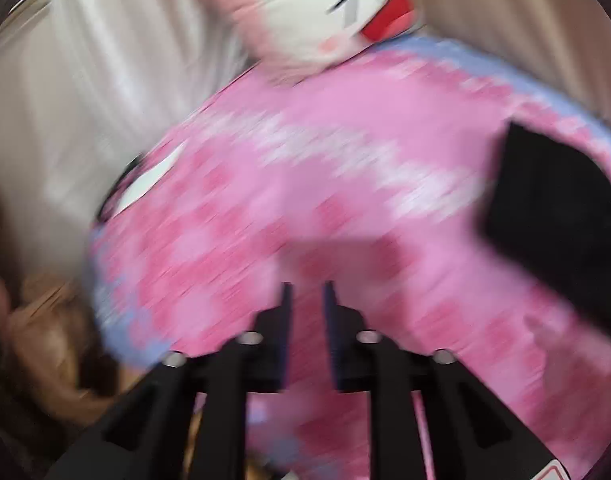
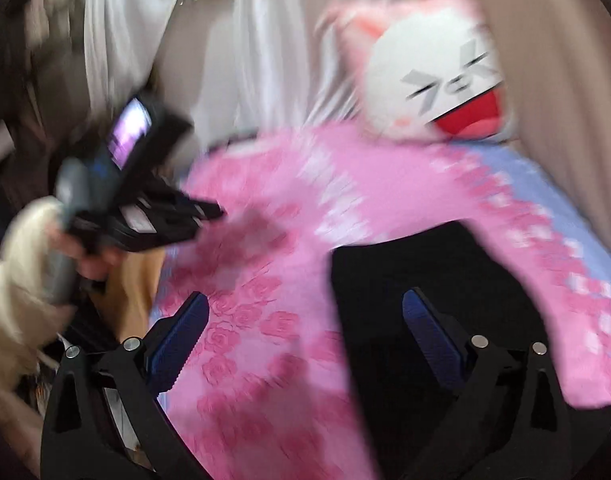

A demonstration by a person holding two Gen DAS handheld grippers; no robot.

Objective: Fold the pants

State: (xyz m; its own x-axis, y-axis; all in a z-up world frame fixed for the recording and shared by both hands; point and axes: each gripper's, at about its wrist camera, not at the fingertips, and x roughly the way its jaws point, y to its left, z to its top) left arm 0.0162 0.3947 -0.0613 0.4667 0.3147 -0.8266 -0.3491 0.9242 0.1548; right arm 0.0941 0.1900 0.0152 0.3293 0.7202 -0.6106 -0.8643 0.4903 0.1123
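Observation:
The black pants [image 2: 385,272] lie as a flat dark bundle on the pink rose-patterned bedspread [image 2: 285,200]. My right gripper [image 2: 305,298] hovers over their left edge, open wide with nothing between its blue pads. In the left wrist view the pants [image 1: 553,200] show at the far right, away from my left gripper [image 1: 307,292]. Its pads stand a narrow gap apart, with only bedspread [image 1: 305,160] visible between them. The right wrist view also shows the left gripper [image 2: 213,210] at the left, held by a hand in a cream sleeve [image 2: 21,280]. Both views are blurred.
A white and pink plush pillow [image 2: 437,80] with a red mouth rests at the head of the bed, also seen as the pillow [image 1: 325,12] in the left view. White cloth [image 2: 265,60] hangs behind the bed. A lilac border [image 2: 545,184] edges the spread on the right.

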